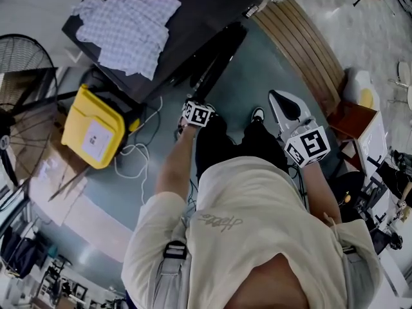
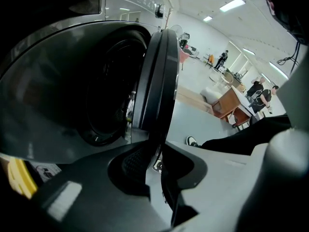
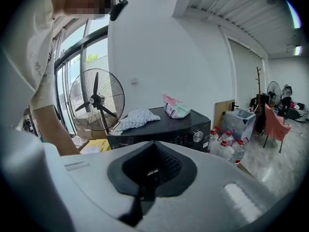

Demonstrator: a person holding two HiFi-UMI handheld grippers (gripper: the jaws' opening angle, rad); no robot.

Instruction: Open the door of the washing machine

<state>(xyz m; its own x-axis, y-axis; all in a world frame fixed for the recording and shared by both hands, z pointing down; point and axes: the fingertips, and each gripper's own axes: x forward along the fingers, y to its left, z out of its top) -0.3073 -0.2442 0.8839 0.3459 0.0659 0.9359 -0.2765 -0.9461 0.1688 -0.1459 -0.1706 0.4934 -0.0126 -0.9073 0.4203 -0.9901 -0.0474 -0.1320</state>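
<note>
The dark washing machine (image 1: 193,18) stands at the top of the head view with its round door (image 1: 222,53) swung out toward me. In the left gripper view the door (image 2: 157,81) stands edge-on beside the dark drum opening (image 2: 108,91). My left gripper (image 2: 153,166) is shut on the door's lower rim, which runs down between the pads. In the head view that left gripper (image 1: 203,102) reaches to the door. My right gripper (image 1: 275,97) hangs to the right of the door, away from it. Seen from itself, the right gripper (image 3: 147,175) is shut and empty, facing the machine (image 3: 164,127).
A checked cloth (image 1: 129,28) and a pastel pack (image 3: 175,106) lie on the machine's top. A yellow box (image 1: 96,127) and loose cables (image 1: 138,150) sit on the floor to the left, by a standing fan (image 1: 19,108). A curved wooden bench (image 1: 302,44) is at right. Water bottles (image 3: 227,146) stand beside the machine.
</note>
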